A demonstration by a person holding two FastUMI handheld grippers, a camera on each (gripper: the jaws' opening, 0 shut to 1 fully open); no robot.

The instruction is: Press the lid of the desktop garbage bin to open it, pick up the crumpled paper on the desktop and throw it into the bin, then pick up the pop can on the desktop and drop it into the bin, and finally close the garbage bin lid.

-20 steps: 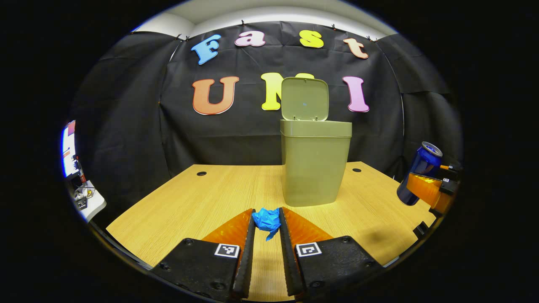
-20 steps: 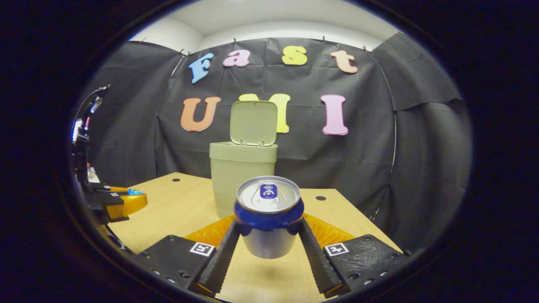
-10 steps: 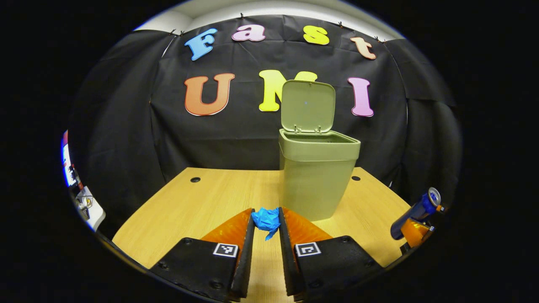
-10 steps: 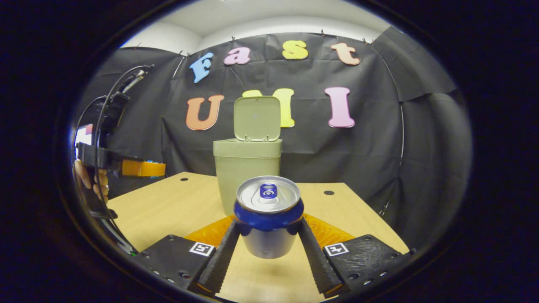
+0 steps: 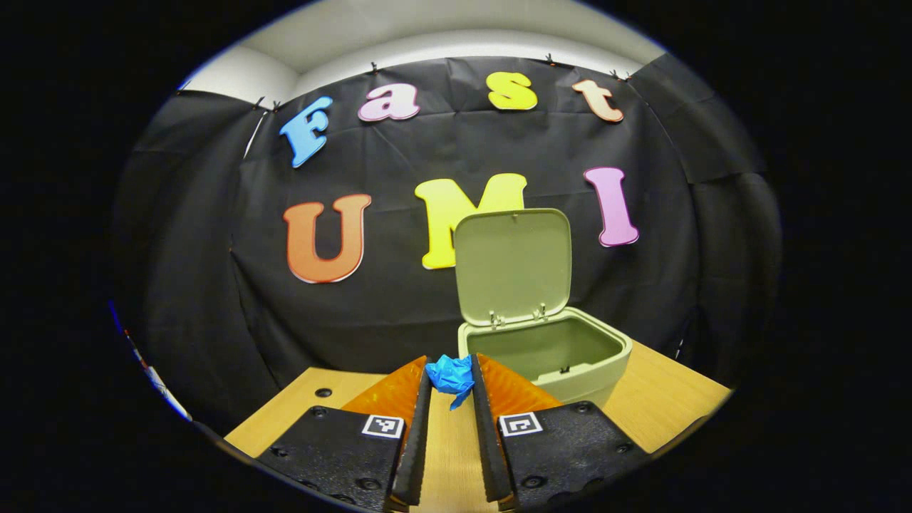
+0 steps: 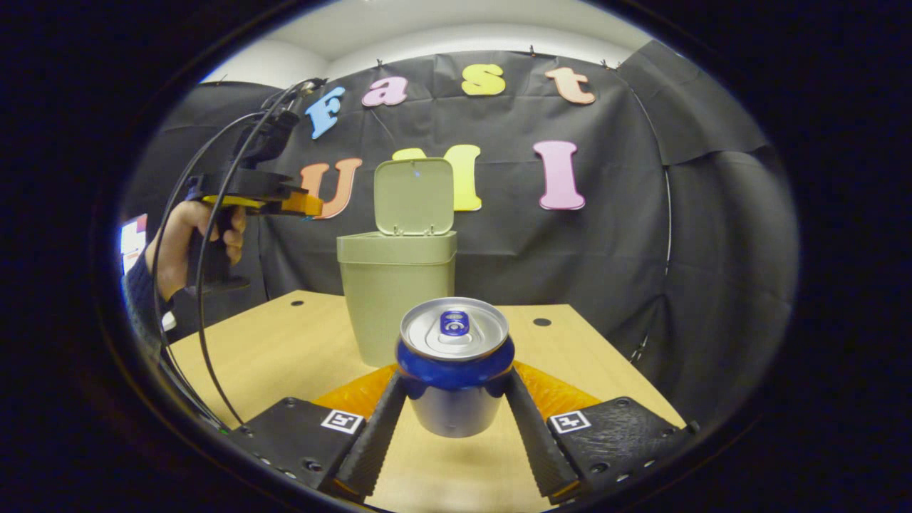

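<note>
The olive garbage bin (image 5: pixel 570 367) stands on the wooden desk (image 5: pixel 662 399) with its lid (image 5: pixel 514 265) raised upright. My left gripper (image 5: pixel 451 377) is shut on the blue crumpled paper (image 5: pixel 450 374) and is held high, just left of the bin's open mouth. In the right gripper view the bin (image 6: pixel 395 299) stands behind a blue pop can (image 6: pixel 454 374), and my right gripper (image 6: pixel 454 399) is shut on that can above the desk (image 6: pixel 285 349). The left gripper (image 6: pixel 303 205), held by a hand (image 6: pixel 182 242), hangs left of the bin's rim.
Cable holes (image 6: pixel 541 322) mark the back of the desk. Cables (image 6: pixel 206 285) trail down from the left gripper at the desk's left side. Black cloth walls close in the desk behind and to the right.
My left gripper has risen with the paper from desk level to above the bin's rim, so the bin's inside now shows. The right gripper holds the can almost still.
</note>
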